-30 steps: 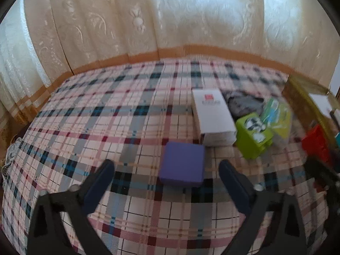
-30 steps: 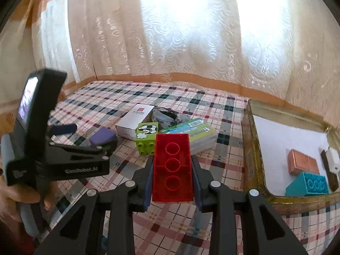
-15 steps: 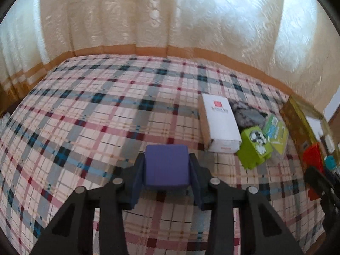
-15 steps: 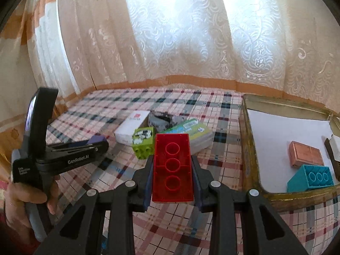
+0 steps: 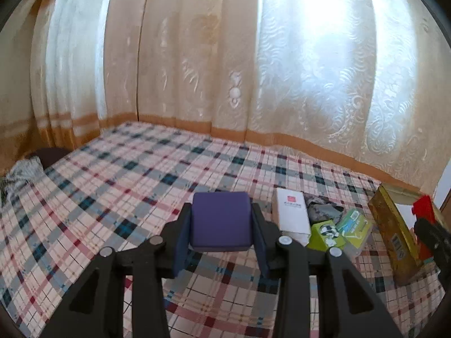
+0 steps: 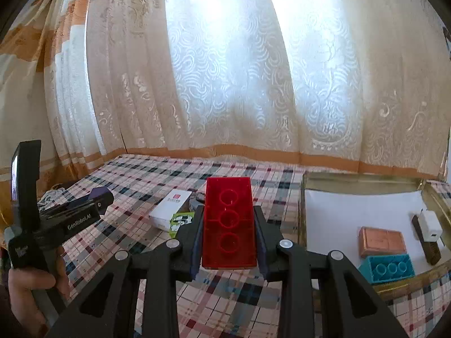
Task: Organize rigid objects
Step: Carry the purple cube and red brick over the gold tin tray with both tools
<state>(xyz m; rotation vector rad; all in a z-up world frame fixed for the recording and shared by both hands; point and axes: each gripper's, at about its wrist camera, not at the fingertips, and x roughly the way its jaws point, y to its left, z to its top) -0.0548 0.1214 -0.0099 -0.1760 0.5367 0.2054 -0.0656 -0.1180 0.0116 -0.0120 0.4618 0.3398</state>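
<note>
My left gripper (image 5: 221, 233) is shut on a purple square block (image 5: 220, 221), held clear above the plaid cloth. In the right wrist view that same gripper (image 6: 97, 200) shows at the left with the purple block's edge at its tip, a person's hand on its handle. My right gripper (image 6: 229, 242) is shut on a red brick (image 6: 229, 222) with three round holes, raised above the cloth. To its right lies a gold-rimmed tray (image 6: 304, 197) holding a teal brick (image 6: 387, 267), a copper-coloured block (image 6: 382, 240) and a white charger (image 6: 430, 224).
On the plaid cloth (image 5: 112, 197) lie a white box (image 5: 291, 215), a green cube (image 5: 327, 233), a green packet (image 5: 355, 226) and a dark grey item (image 5: 322, 211). The tray's gold wall (image 5: 390, 225) stands at the right. Curtains close off the far side.
The left gripper closed on the purple block and lifted it off the cloth, swinging toward the right. The right gripper rose a little with the red brick.
</note>
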